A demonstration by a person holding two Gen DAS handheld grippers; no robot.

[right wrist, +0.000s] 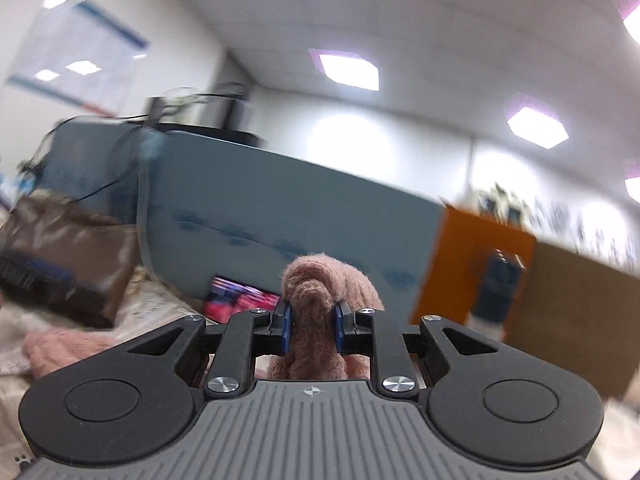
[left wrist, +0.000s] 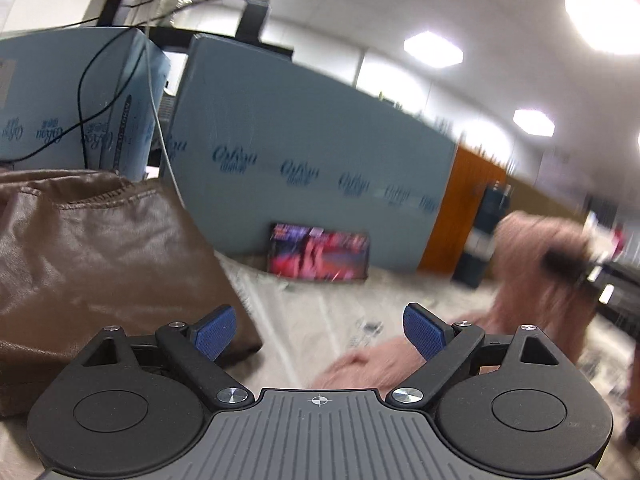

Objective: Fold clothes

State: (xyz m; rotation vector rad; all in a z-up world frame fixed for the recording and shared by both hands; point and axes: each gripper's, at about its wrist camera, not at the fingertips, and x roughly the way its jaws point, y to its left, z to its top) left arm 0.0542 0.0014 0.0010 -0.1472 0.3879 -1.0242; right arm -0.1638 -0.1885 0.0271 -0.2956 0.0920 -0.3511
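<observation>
Right claw: jaws narrow, pinched on a bunched fold of the pink knit; the wool bulges above and below the blue pads.
Left claw: jaws wide, nothing between them; it hangs low over the tabletop, with the knit's lower part just beyond its right pad.
Knit, place: in the left view one part hangs lifted from the right claw at the right of the frame, blurred; the rest trails down onto the tabletop near the left claw.
Knit, handling: probably light, soft and stretchy; it will sag and drape from any single hold and will not keep a crease unless laid flat. The fuzzy surface should give the pads good purchase, so slipping looks unlikely.
Knit, where to hold: likely at an edge or corner rather than a mid-cloth bunch; which edge lies near the left claw is too blurred to tell.
Brown leather piece: heaped at the left on the tabletop, apart from the knit.
Cover: a pale printed cloth lies over the tabletop.
Behind: blue-grey boards stand upright, a red printed packet leaning at their foot.
</observation>
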